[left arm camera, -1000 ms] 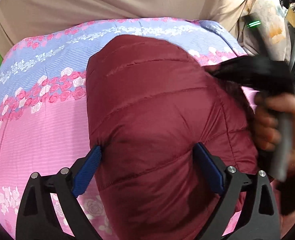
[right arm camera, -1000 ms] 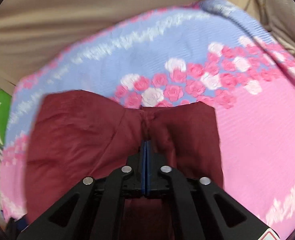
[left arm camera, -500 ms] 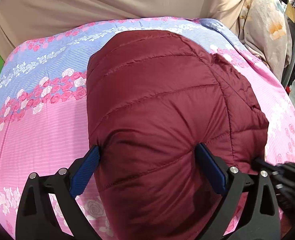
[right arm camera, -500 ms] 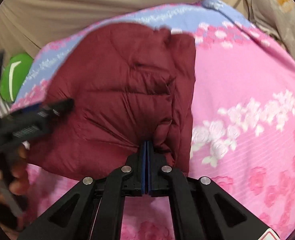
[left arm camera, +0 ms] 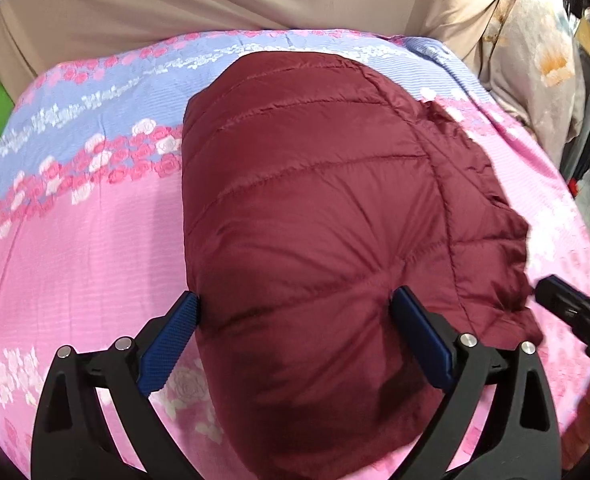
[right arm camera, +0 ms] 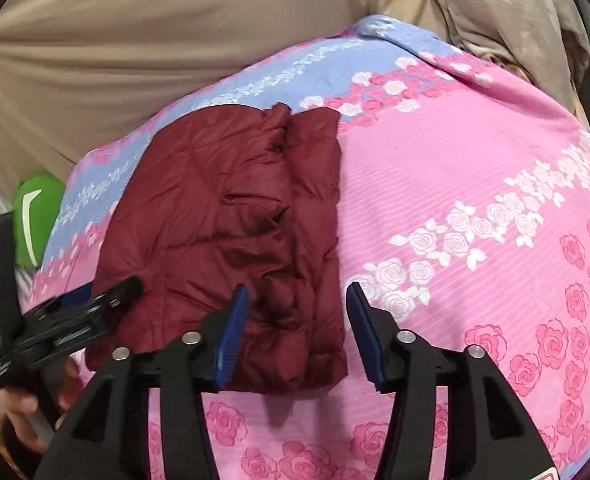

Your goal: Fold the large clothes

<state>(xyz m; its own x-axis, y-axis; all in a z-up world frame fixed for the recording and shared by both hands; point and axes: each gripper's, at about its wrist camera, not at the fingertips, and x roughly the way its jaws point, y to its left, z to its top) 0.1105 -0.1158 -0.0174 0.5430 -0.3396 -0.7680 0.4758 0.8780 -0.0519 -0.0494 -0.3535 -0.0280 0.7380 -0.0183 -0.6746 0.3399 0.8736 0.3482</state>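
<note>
Fingers of the right gripper are seen opening, the near right corner of the jacket lying loose between the blue pads with neither pad pressing on it. Fingers of the left gripper are spread wide around the near end of the bundle; whether any squeeze is applied cannot be told.

A pink and lilac rose-printed bed cover fills most of both views. On it, at centre frame in the left view and centre left in the right view, lies the maroon quilted puffer jacket, folded into a thick rounded packet.

Judged from this, a fold is being released. It would be done well if the right fingers were drawn clear without dragging the edge, while the padded layers were kept from springing open.
</note>
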